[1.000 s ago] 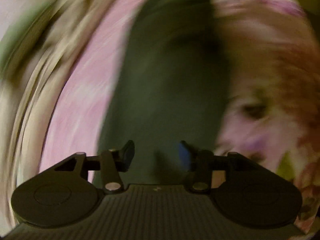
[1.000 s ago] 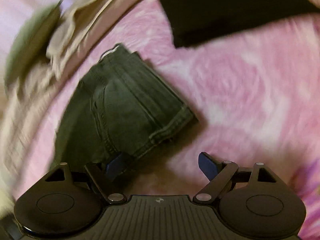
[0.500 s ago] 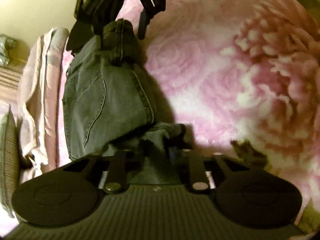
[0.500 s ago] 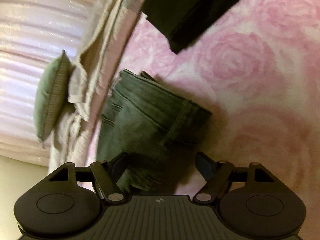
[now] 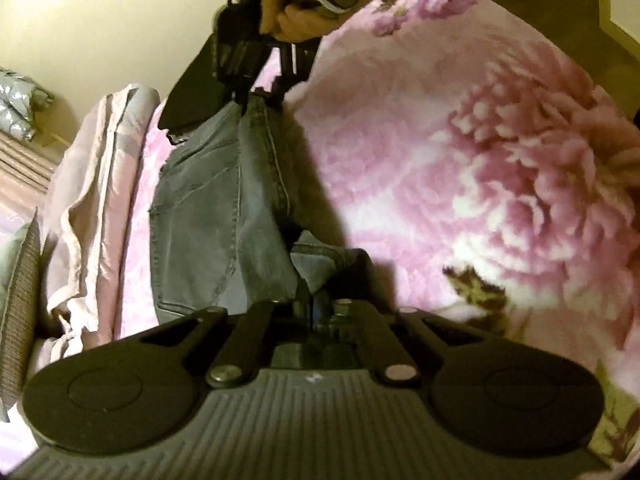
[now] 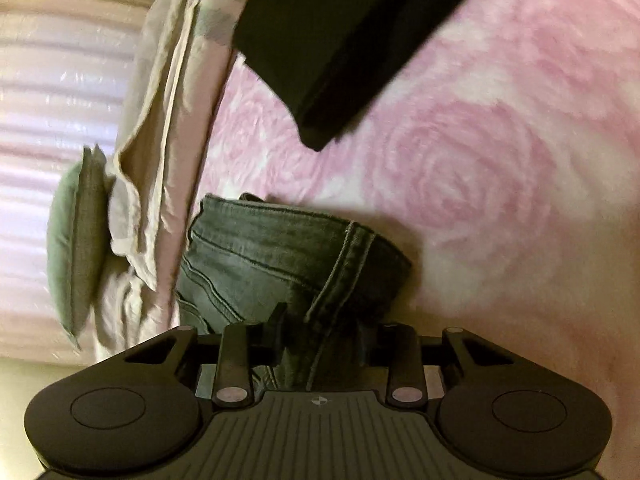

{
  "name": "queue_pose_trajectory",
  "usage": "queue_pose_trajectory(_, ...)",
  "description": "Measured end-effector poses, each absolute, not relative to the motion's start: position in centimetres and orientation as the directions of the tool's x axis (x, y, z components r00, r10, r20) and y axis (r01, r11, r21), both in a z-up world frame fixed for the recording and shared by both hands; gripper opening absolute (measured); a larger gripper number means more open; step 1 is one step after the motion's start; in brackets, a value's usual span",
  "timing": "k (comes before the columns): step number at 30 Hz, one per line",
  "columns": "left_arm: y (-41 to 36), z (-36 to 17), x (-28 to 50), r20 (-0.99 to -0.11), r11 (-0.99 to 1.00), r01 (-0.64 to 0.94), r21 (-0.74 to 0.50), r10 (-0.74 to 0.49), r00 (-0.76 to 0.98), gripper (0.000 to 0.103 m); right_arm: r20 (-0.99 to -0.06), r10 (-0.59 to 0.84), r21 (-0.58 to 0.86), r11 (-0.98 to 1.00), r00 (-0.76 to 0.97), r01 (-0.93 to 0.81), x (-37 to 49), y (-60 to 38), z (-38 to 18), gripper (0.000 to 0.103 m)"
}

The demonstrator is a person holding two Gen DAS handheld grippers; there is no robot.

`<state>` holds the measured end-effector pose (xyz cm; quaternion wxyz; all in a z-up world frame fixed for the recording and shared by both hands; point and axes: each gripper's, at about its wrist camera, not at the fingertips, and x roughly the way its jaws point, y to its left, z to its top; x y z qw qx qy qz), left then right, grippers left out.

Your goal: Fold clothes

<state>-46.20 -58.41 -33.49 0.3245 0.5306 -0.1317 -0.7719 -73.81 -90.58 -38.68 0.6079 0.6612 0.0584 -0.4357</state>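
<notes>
Folded grey jeans [image 5: 216,216] lie on a pink floral blanket [image 5: 460,168]. My left gripper [image 5: 316,306] is shut on the near end of the jeans, its jaws pinching the denim. My right gripper [image 5: 260,102] shows at the far end of the jeans in the left wrist view. In the right wrist view my right gripper [image 6: 320,340] has its jaws closing around a hem fold of the jeans [image 6: 288,256], with denim between them.
A black garment [image 6: 344,40] lies folded on the blanket beyond the jeans. A pale crumpled sheet [image 5: 96,200] and a green cushion [image 6: 74,244] lie along the bed's edge. A cream wall [image 5: 100,20] stands behind.
Both grippers have come down onto the jeans. The left closed on the near end; the right, open half a second ago, has narrowed around the hem fold. The jeans now hang between them.
</notes>
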Motion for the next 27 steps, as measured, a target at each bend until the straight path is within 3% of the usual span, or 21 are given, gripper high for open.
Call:
queue_pose_trajectory(3, -58.5, -33.7, -46.5, -0.741, -0.756, 0.377, 0.536, -0.635, -0.218, 0.000, -0.651, -0.454, 0.749, -0.254, 0.608, 0.612, -73.9, -89.7, -38.3, 0.036)
queue_pose_trajectory(4, -58.3, -33.6, -46.5, -0.740, -0.753, 0.384, 0.534, -0.636, -0.218, 0.000, -0.649, -0.456, 0.751, -0.255, 0.609, 0.609, -73.9, -89.2, -38.1, 0.053)
queue_pose_trajectory(5, -58.1, -33.5, -46.6, -0.738, -0.750, 0.392, 0.532, -0.638, -0.218, 0.000, -0.652, -0.461, 0.748, -0.259, 0.602, 0.612, -73.8, -88.8, -37.8, 0.078)
queue_pose_trajectory(6, -58.0, -33.5, -46.5, -0.738, -0.749, 0.399, 0.529, -0.638, -0.219, 0.000, -0.652, -0.476, 0.745, -0.257, 0.590, 0.616, -73.9, -88.4, -37.7, 0.084)
queue_pose_trajectory(9, -57.9, -33.3, -46.6, -0.740, -0.751, 0.404, 0.523, -0.635, -0.222, 0.000, -0.640, -0.482, 0.753, -0.242, 0.598, 0.611, -73.5, -89.3, -38.0, 0.084)
queue_pose_trajectory(11, -58.0, -33.4, -46.7, -0.740, -0.751, 0.405, 0.521, -0.634, -0.223, 0.000, -0.659, -0.460, 0.740, -0.252, 0.596, 0.624, -73.2, -90.8, -38.3, 0.048)
queue_pose_trajectory(13, -58.0, -33.4, -47.0, -0.734, -0.750, 0.400, 0.526, -0.638, -0.231, 0.000, -0.664, -0.449, 0.735, -0.244, 0.598, 0.632, -73.2, -93.0, -37.4, 0.035)
queue_pose_trajectory(14, -58.1, -33.3, -47.3, -0.728, -0.746, 0.402, 0.531, -0.645, -0.234, 0.000, -0.655, -0.461, 0.738, -0.221, 0.599, 0.638, -73.1, -93.9, -36.7, 0.034)
queue_pose_trajectory(18, -59.3, -33.7, -48.0, -0.759, -0.747, 0.448, 0.490, -0.619, -0.201, 0.000, -0.717, -0.420, 0.670, -0.195, 0.556, 0.717, -72.1, -95.2, -36.9, 0.036)
queue_pose_trajectory(20, -59.3, -33.3, -47.7, -0.780, -0.747, 0.484, 0.455, -0.597, -0.187, 0.002, -0.741, -0.417, 0.641, -0.203, 0.527, 0.740, -72.5, -94.6, -36.9, 0.063)
queue_pose_trajectory(21, -59.2, -32.8, -47.4, -0.790, -0.747, 0.504, 0.433, -0.584, -0.187, 0.006, -0.755, -0.425, 0.617, -0.202, 0.499, 0.761, -72.7, -94.2, -36.3, 0.066)
queue_pose_trajectory(23, -58.4, -31.5, -46.1, -0.800, -0.740, 0.555, 0.381, -0.564, -0.203, 0.011, -0.770, -0.454, 0.570, -0.176, 0.448, 0.802, -73.0, -93.4, -34.6, 0.067)
queue_pose_trajectory(27, -58.0, -29.2, -41.4, -0.802, -0.602, 0.737, 0.308, -0.581, -0.140, 0.012, -0.744, -0.551, 0.460, -0.014, 0.377, 0.888, -71.0, -93.1, -30.0, 0.067)
